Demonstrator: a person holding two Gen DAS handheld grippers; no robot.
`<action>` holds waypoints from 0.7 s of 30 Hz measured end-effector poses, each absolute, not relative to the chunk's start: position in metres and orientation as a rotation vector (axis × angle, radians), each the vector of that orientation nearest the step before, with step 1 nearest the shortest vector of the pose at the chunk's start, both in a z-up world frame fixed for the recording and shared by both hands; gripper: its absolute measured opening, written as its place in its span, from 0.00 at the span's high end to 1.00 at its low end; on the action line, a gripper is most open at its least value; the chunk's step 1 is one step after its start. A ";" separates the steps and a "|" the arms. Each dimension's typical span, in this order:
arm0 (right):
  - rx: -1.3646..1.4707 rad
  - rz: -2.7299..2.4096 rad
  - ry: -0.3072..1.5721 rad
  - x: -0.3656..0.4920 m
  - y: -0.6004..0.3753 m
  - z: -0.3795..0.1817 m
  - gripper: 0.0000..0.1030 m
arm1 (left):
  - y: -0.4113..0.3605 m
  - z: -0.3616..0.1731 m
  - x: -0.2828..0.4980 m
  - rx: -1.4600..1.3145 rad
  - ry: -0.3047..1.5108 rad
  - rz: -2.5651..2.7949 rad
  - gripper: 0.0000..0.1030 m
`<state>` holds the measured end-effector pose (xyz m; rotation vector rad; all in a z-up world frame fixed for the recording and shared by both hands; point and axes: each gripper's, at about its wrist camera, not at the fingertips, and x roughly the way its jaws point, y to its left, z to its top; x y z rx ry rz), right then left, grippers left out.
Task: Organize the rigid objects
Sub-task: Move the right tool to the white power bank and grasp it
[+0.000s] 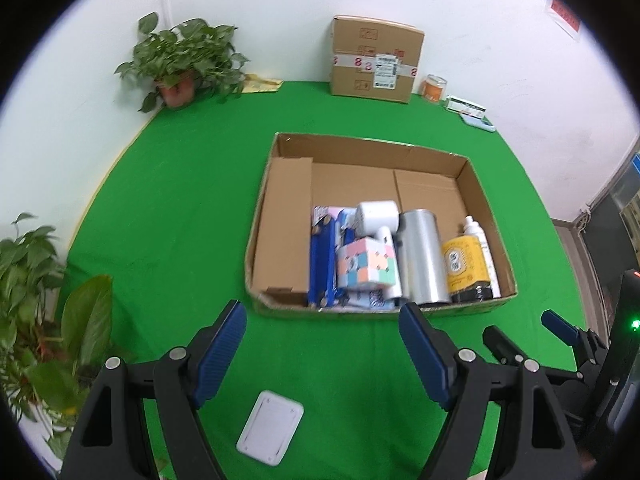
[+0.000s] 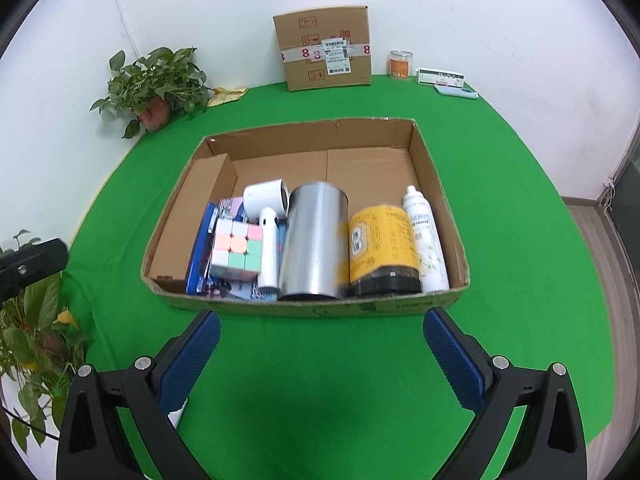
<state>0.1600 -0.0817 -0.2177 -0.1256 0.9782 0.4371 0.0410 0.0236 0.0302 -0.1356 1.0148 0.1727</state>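
Observation:
A shallow open cardboard box [image 1: 486,200] [image 2: 442,200] sits on the green cloth. Along its near wall lie a pastel puzzle cube [image 1: 366,264] [image 2: 236,254], a silver can [image 1: 422,256] [image 2: 314,240], a yellow-labelled jar [image 1: 466,270] [image 2: 382,250], a white spray bottle [image 1: 478,236] [image 2: 424,236], a white roll [image 1: 376,216] [image 2: 266,198] and blue packets [image 1: 322,268] [image 2: 200,256]. My left gripper [image 1: 322,316] is open and empty just short of the box. A white flat device [image 1: 270,432] lies on the cloth under it. My right gripper [image 2: 322,328] [image 1: 520,330] is open and empty too.
A sealed carton [image 1: 376,60] [image 2: 324,48], an orange jar [image 1: 434,88] [image 2: 400,65] and small flat boxes [image 1: 466,108] [image 2: 440,77] stand at the far wall. A potted plant [image 1: 184,60] [image 2: 154,84] is at the far left, more plants [image 1: 44,300] [image 2: 36,332] near left.

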 end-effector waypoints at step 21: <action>-0.201 0.644 1.281 0.074 -0.001 -0.305 0.01 | 0.127 -0.177 0.020 -0.450 1.541 -0.122 0.26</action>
